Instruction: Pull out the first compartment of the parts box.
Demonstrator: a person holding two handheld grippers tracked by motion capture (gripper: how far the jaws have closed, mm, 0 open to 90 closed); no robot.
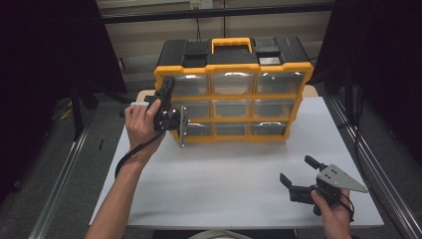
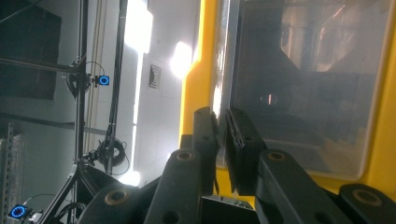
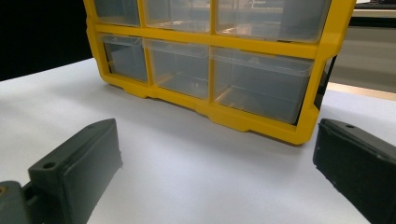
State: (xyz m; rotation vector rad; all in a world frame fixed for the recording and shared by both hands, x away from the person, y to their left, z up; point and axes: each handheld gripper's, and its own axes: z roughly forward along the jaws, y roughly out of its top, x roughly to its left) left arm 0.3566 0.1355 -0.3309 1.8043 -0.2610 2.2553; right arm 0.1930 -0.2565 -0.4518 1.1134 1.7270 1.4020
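Note:
A yellow-and-black organiser (image 1: 234, 95) with clear drawers stands upright at the back of the white table (image 1: 224, 174). My left gripper (image 1: 167, 83) points up at the top-left drawer (image 1: 191, 84) by the case's left edge. In the left gripper view the left gripper (image 2: 220, 116) has its jaws pinched together on the clear drawer's (image 2: 308, 84) left lip, beside the yellow frame (image 2: 198, 93). My right gripper (image 1: 297, 170) rests low at the table's front right, open and holding nothing. In the right gripper view the right gripper (image 3: 217, 135) faces the organiser's (image 3: 261, 46) lower drawers from a distance.
The organiser's black lid carries a yellow carry handle (image 1: 231, 45). Dark curtains hang on both sides, and metal rails (image 1: 64, 164) run along the floor beside the table. White table surface lies between the case and the front edge.

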